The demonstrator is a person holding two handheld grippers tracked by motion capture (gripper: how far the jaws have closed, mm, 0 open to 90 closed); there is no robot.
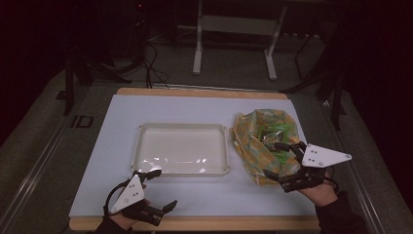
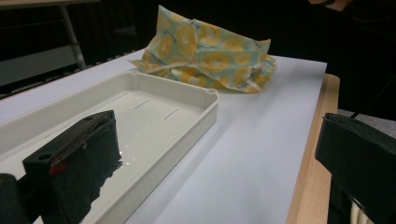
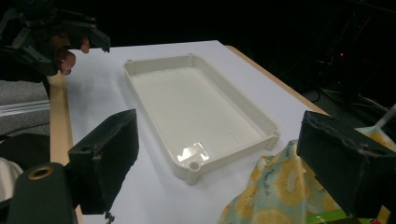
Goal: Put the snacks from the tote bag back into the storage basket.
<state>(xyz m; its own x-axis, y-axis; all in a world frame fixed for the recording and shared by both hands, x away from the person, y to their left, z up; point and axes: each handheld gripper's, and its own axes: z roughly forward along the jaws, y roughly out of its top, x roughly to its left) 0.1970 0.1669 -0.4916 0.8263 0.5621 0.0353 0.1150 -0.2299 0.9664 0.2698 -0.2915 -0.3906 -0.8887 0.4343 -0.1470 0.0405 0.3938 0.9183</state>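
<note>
The soft, crumpled fabric pouch printed with yellow citrus slices on pale green [image 1: 260,141] lies on the white sheet near the right edge of the desk [image 1: 195,197], just beside the right short side of the shallow cream-white rectangular plastic tray [image 1: 181,169], apart from it by a narrow strip of sheet. The main risk, as I judge it, is a poor bite: the pouch is limp and folded, so the right tongs [image 1: 281,161] may pinch a single loose layer, and the rest would then sag, spill whatever green thing lies in its open mouth, or drag across the sheet and rumple it. A second risk is that a dangling corner catches the tray's raised rim [image 3: 273,135] on the way over and tips or shoves the light tray, which nothing pins down. The desk's right edge is near too, so a push away from the tray could slide the pouch off.

The right tongs hover over the near right part of the pouch, jaws spread wide and gripping nothing; in the right gripper view the fabric [image 3: 275,186] sits below and between them, and I cannot tell whether a jaw tip touches it. The right hand [image 1: 319,192] comes in from the near right corner. The left tongs [image 1: 163,190] rest low by the near edge, just before the tray's near left corner, jaws wide apart and empty
</note>
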